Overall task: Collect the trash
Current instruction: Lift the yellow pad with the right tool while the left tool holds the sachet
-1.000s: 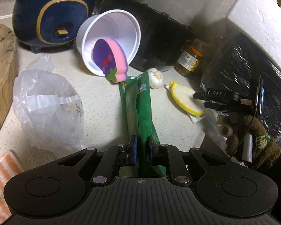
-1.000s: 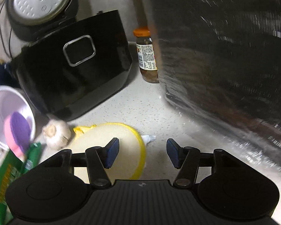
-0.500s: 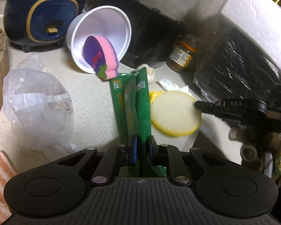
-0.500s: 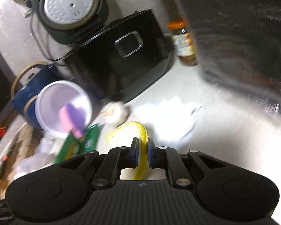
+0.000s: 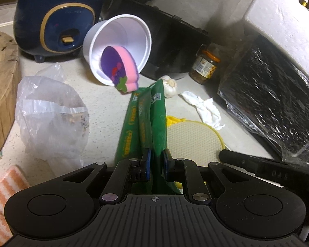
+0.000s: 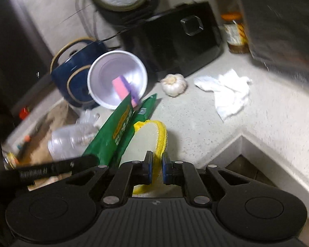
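Note:
My left gripper (image 5: 155, 160) is shut on a green wrapper (image 5: 146, 119) that sticks out ahead of it over the counter. My right gripper (image 6: 156, 165) is shut on the edge of a round yellow-rimmed pad (image 6: 150, 138), lifted beside the green wrapper (image 6: 117, 131). From the left wrist view the pad (image 5: 192, 142) sits just right of the wrapper, with the right gripper's black finger (image 5: 249, 161) behind it. A crumpled white tissue (image 6: 226, 90) lies on the counter ahead and to the right, also visible as the tissue (image 5: 204, 109) near the foil bag.
A white tub (image 5: 117, 47) on its side holds a pink-purple sponge (image 5: 119, 70). Nearby are a garlic bulb (image 6: 174, 84), a jar (image 5: 206, 65), a black box appliance (image 6: 175, 39), a blue cooker (image 5: 55, 16), a clear plastic bag (image 5: 51, 119), a foil bag (image 5: 274, 98), and the counter's inner corner edge (image 6: 243, 140).
My right gripper shut on the yellow-rimmed pad and carried it left toward the green wrapper, uncovering the white tissue beneath. The left gripper kept still with the wrapper.

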